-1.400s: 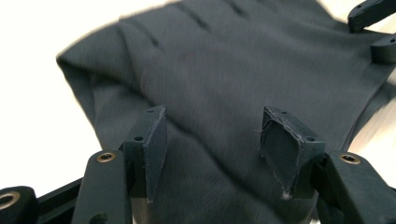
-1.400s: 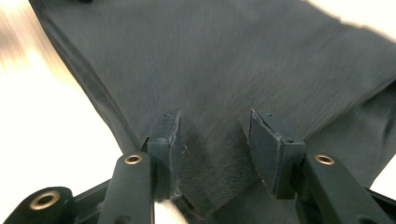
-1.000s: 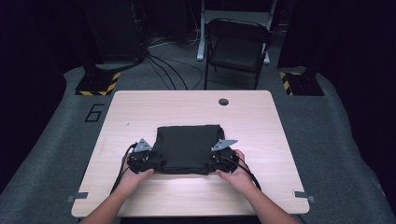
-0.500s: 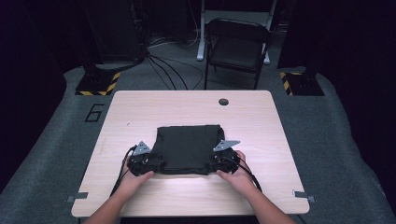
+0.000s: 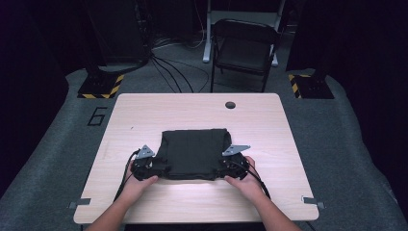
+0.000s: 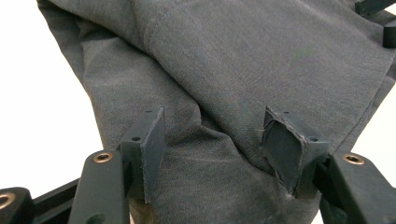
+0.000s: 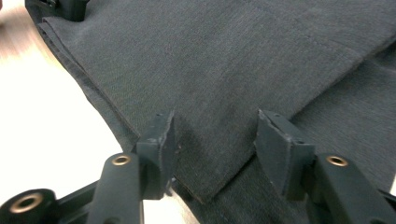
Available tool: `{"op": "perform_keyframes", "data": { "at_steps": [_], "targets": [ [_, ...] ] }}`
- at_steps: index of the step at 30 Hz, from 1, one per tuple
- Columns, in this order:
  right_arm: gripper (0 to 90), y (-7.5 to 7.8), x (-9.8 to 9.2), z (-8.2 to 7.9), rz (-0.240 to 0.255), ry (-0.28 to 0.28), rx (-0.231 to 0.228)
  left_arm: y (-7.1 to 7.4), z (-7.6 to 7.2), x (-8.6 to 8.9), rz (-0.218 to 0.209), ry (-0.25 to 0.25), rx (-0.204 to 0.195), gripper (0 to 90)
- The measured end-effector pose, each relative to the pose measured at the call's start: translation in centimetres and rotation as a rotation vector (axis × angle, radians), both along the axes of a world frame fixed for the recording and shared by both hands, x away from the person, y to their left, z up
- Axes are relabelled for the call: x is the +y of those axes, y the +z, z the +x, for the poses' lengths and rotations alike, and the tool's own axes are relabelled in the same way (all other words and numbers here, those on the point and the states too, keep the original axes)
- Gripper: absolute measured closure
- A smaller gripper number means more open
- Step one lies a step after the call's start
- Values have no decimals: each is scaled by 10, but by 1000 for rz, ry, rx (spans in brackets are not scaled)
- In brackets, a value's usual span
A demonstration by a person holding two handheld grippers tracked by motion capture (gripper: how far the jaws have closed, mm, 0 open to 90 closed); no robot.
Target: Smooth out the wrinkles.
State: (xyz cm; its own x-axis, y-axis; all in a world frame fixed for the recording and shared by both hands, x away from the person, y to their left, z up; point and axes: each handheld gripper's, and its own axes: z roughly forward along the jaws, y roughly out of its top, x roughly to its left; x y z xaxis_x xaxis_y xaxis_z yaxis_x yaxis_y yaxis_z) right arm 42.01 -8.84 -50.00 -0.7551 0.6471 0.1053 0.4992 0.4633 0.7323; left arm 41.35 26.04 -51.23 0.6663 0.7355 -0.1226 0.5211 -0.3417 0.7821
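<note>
You are working at a pale wooden table (image 5: 269,144), brightly lit from above, with a round cable hole (image 5: 230,105) near the edge farthest from your grippers. Beyond that edge stands a dark folding chair (image 5: 245,48). Grey carpet (image 5: 62,144) lies to either side, marked with a number 6 (image 5: 96,116). Black cables (image 5: 168,67) run across the floor past yellow-and-black striped bases (image 5: 100,86). The room behind is dark.
</note>
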Motion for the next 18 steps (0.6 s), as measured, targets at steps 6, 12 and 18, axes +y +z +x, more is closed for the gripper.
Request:
{"op": "perform_keyframes", "data": {
  "at_steps": [6, 12, 18],
  "targets": [
    [426, 8, -8, -4, 7, -13, -21, 10, 1, -3, 3, -3, 17, 388],
    [419, 15, -19, -10, 11, -39, -48, 20, 1, -1, -15, 9, 27, 386],
    [416, 22, -30, -15, 25, -76, -64, 27, -3, 6, -18, 13, 24, 382]
  ]
}}
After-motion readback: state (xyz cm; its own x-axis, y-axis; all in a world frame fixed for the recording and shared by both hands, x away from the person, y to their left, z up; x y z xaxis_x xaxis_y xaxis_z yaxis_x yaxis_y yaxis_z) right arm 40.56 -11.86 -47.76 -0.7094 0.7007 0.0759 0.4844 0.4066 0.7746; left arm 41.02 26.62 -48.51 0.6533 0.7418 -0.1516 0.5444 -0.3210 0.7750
